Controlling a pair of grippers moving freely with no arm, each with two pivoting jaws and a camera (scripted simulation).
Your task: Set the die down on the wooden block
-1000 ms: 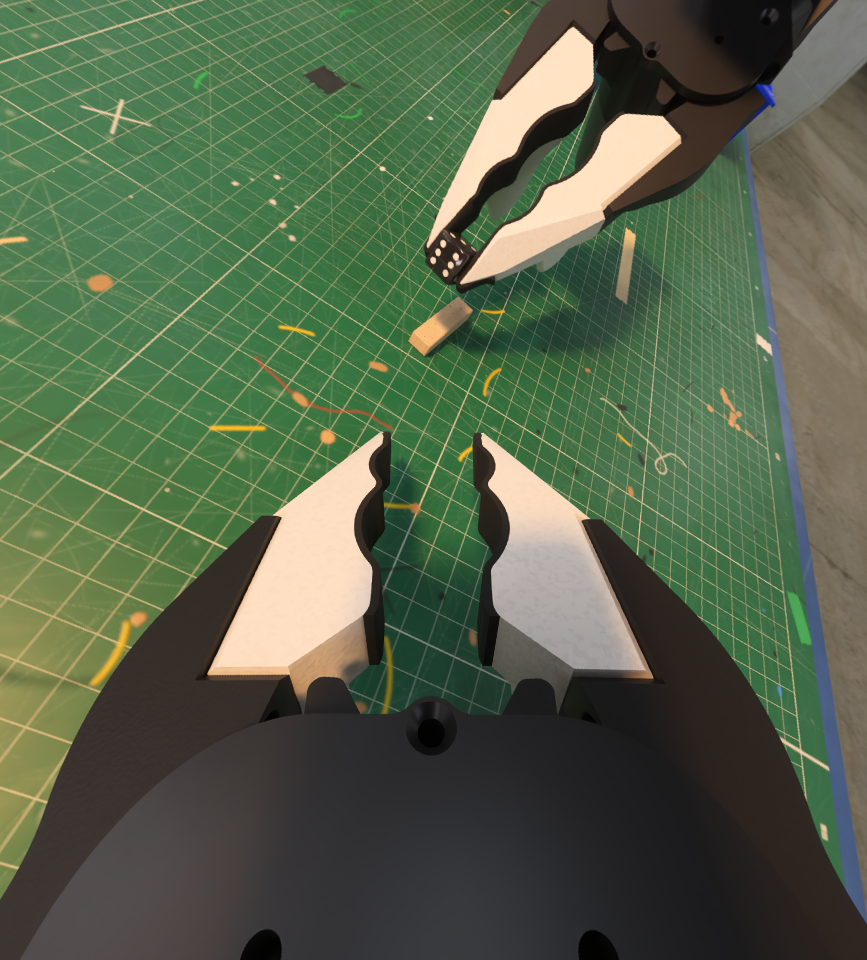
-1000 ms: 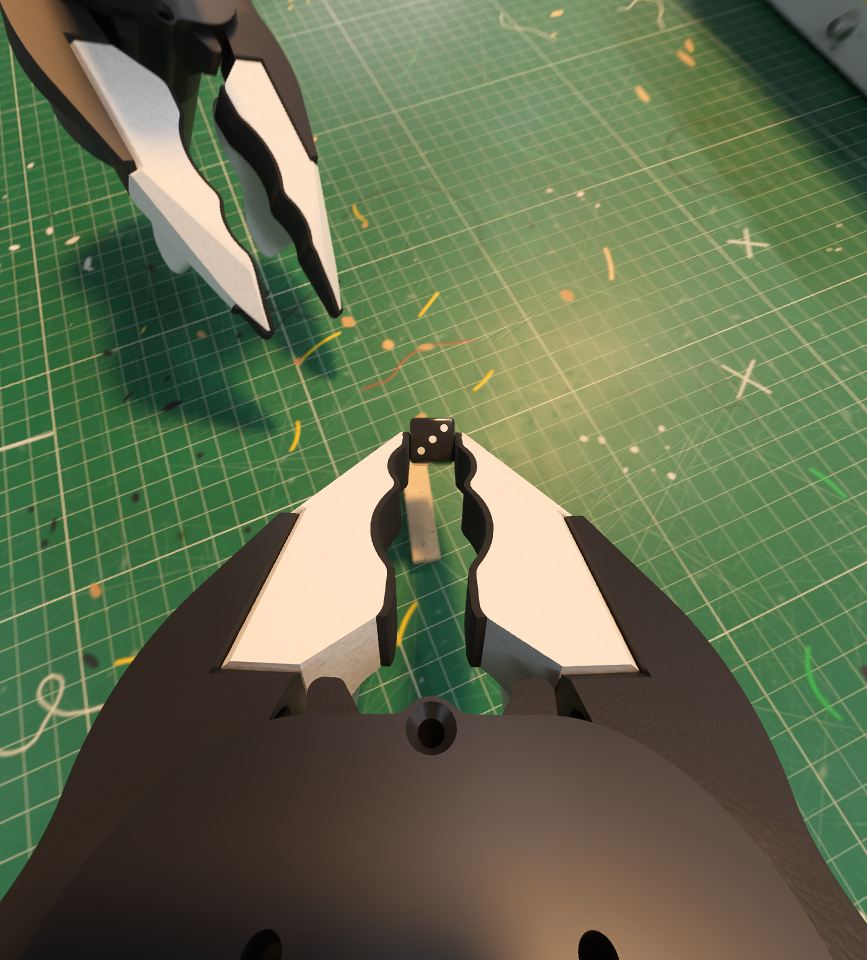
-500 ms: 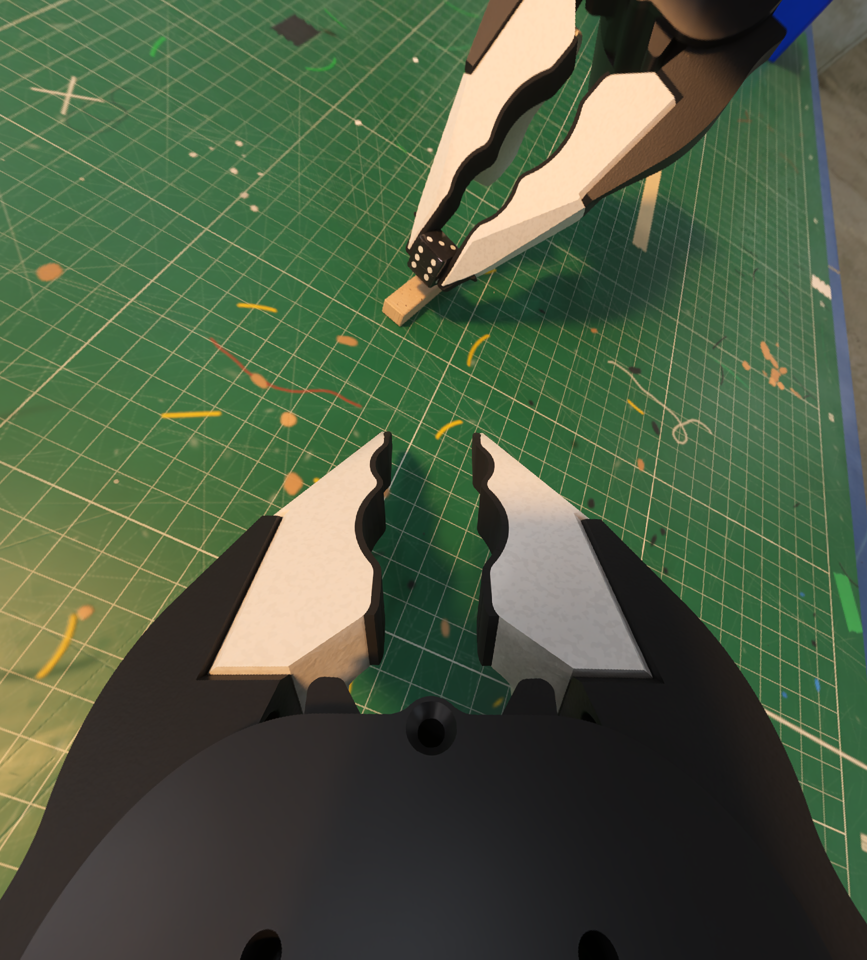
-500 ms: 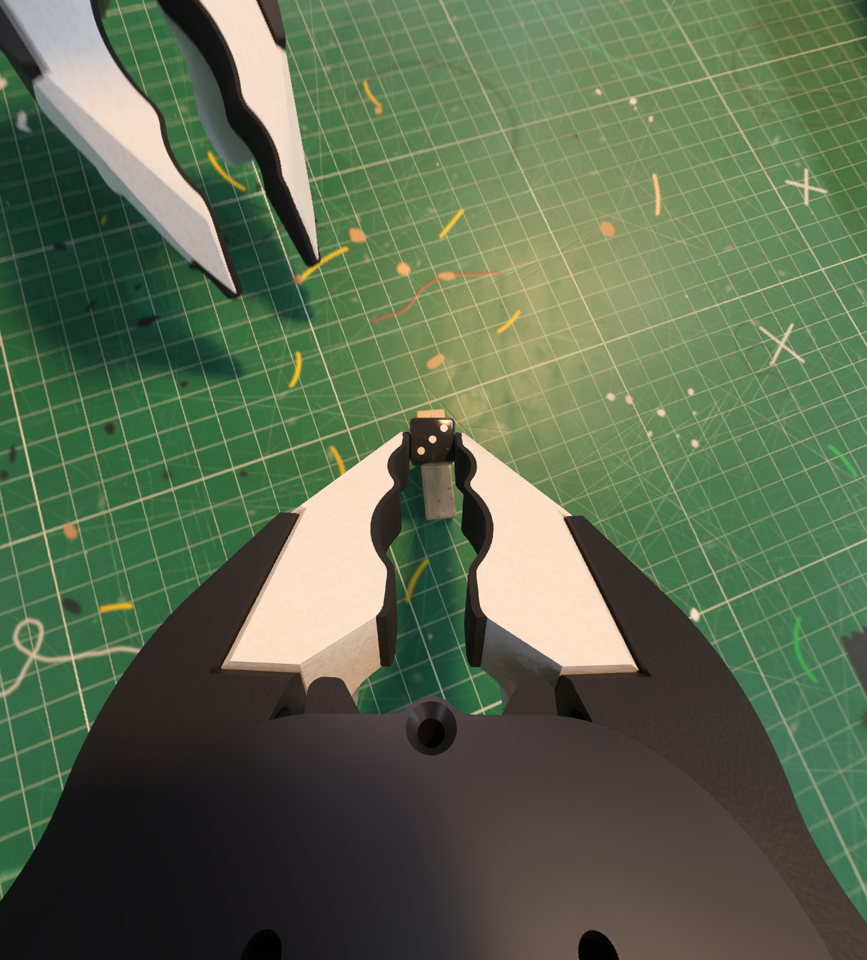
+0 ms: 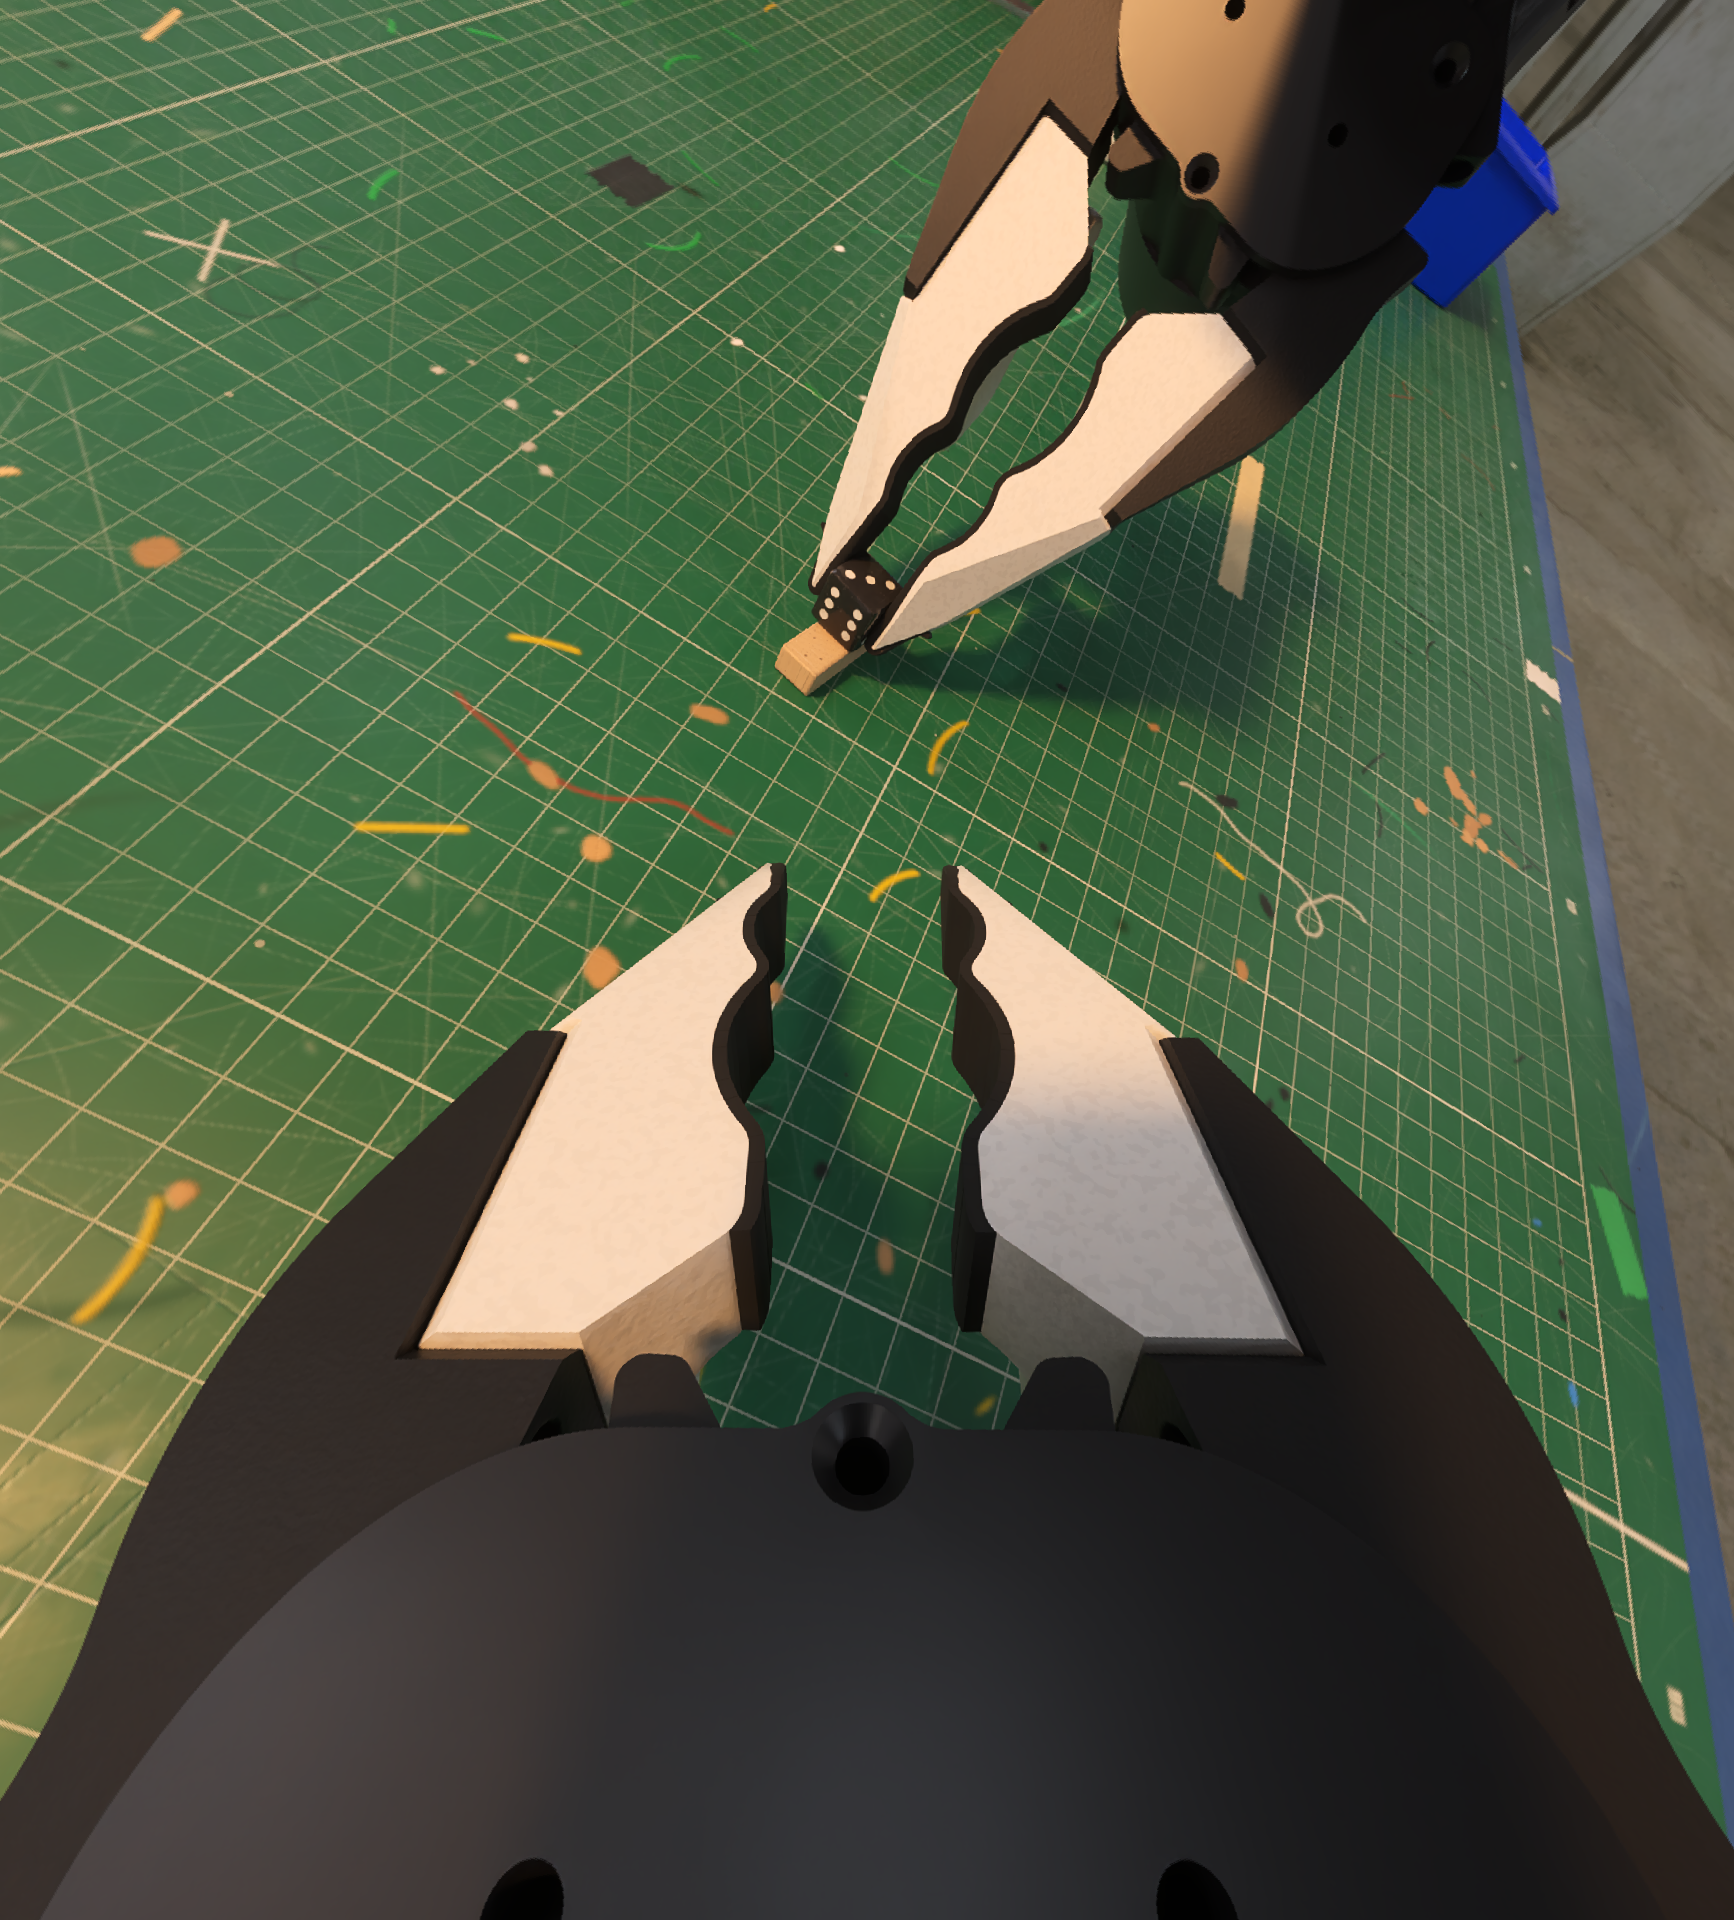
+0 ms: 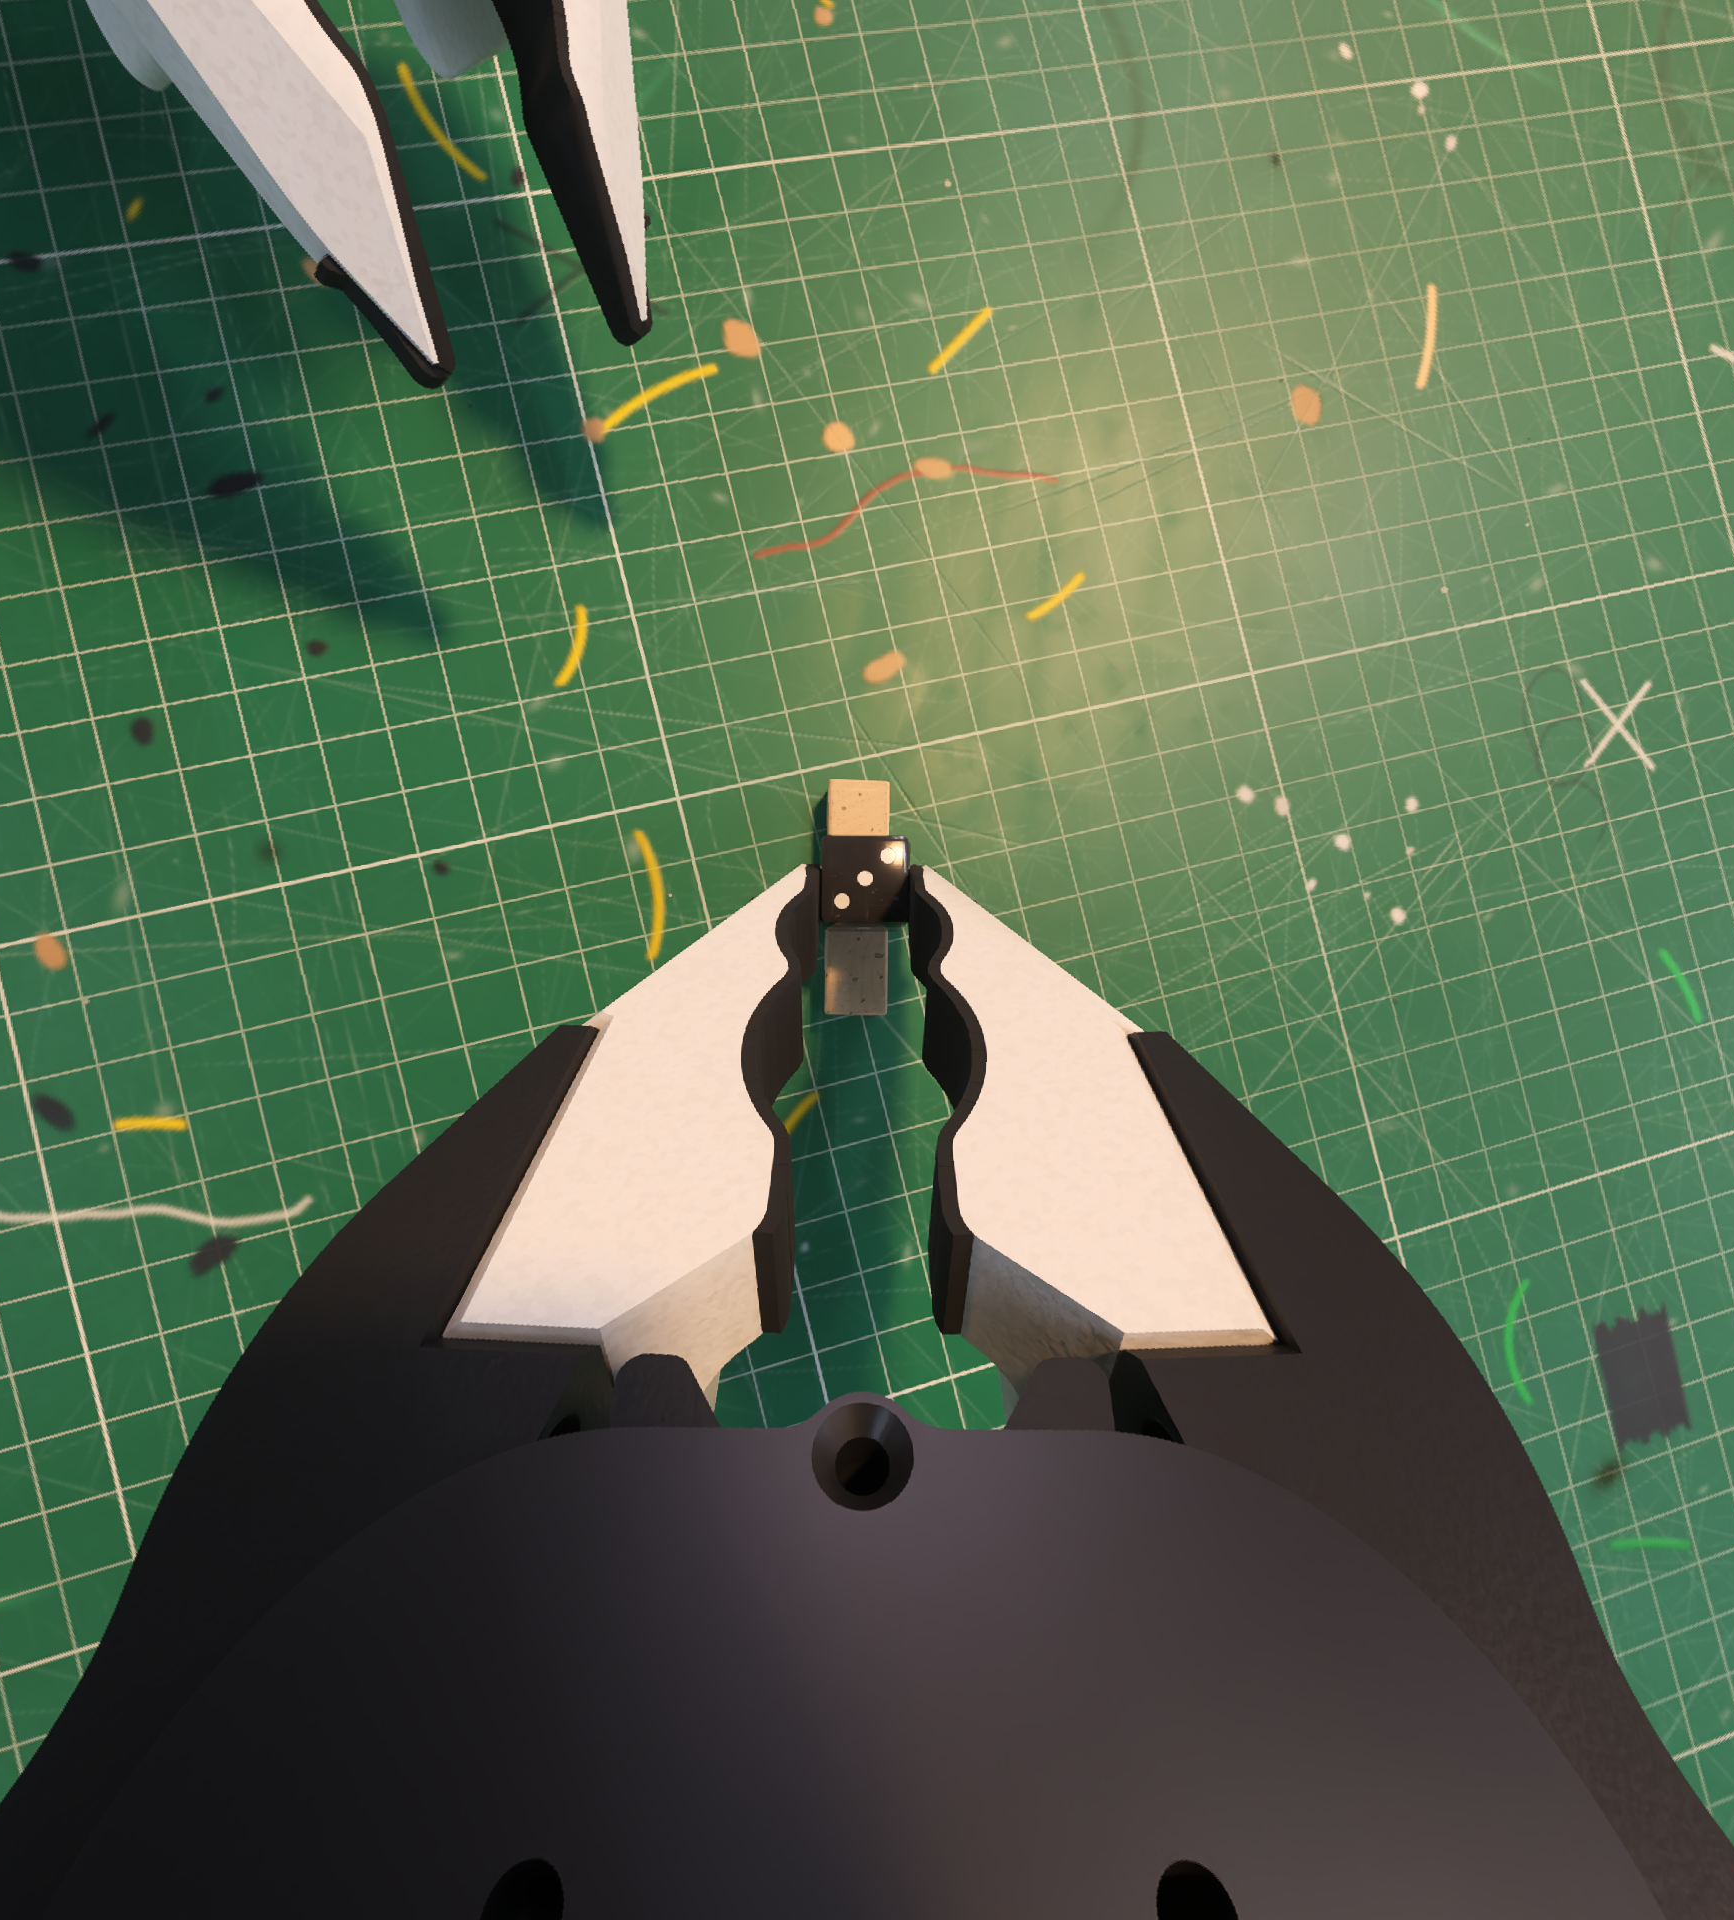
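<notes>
Two grippers work over a green desk (image 5: 323, 623): the right gripper (image 6: 863, 883) pinches a black die (image 6: 864, 881) at its fingertips, directly over the wooden block (image 6: 858, 808) — contact unclear — while the left gripper (image 5: 863, 873) hovers nearby, fingers spread and empty.

Right claw (image 6: 863, 896) pinches black die (image 6: 864, 879) over wooden block (image 6: 857, 808)

A green grid cutting mat (image 5: 323, 520) covers the table — warm light across it, grey floor (image 5: 1715, 727) beyond the blue edge.
</notes>
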